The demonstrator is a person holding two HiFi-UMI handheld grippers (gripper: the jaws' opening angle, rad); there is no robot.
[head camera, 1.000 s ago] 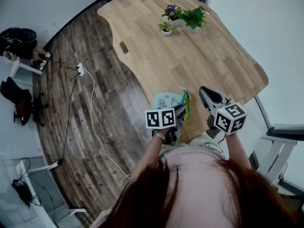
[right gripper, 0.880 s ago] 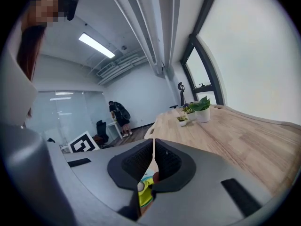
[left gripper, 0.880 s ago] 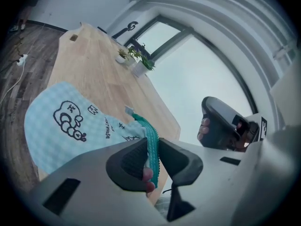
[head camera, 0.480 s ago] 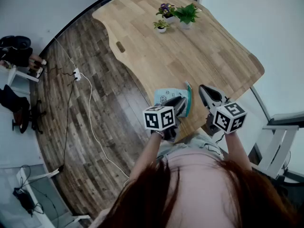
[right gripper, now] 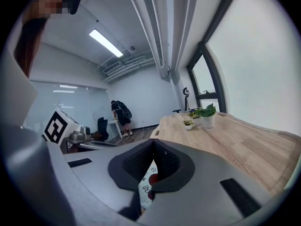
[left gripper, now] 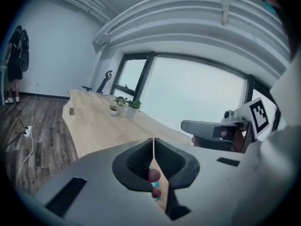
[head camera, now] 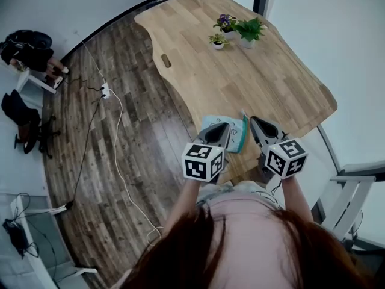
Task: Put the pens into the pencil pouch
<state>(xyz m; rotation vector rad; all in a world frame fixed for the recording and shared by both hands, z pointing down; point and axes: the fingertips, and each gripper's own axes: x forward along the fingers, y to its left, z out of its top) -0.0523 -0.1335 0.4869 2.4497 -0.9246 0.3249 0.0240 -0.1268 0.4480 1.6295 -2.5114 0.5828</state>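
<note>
Pouch (head camera: 235, 129) is sitting at the table's (head camera: 264, 71) near edge, close to its near left corner, caught between both grippers. Whether it is resting on the wood or hanging just clear of it, can't tell. Change: the left gripper (left gripper: 153, 144) has shifted over the pouch since a second ago and is now covering its left part. Its jaws have just been closing, and the pads are now pressing together with a pink-and-teal scrap of pouch showing right under them, so it is reading as a fresh pinch on the pouch's edge. The right gripper (right gripper: 153, 149) is clenching printed fabric, which is hanging below its pads. Meaning: both sides are gripped, probably setting up to pull the mouth open. No pen is showing in either gripper or beside the pouch, so loading is not yet starting. Orientation: the teal zip edge (head camera: 243, 132) is running near-to-far along the table, facing the right gripper, with the body spreading toward the left edge. The long axis is likely following the zip, but it is partly covered. Potted plants (head camera: 240, 30) are standing well apart, toward the far end.
</note>
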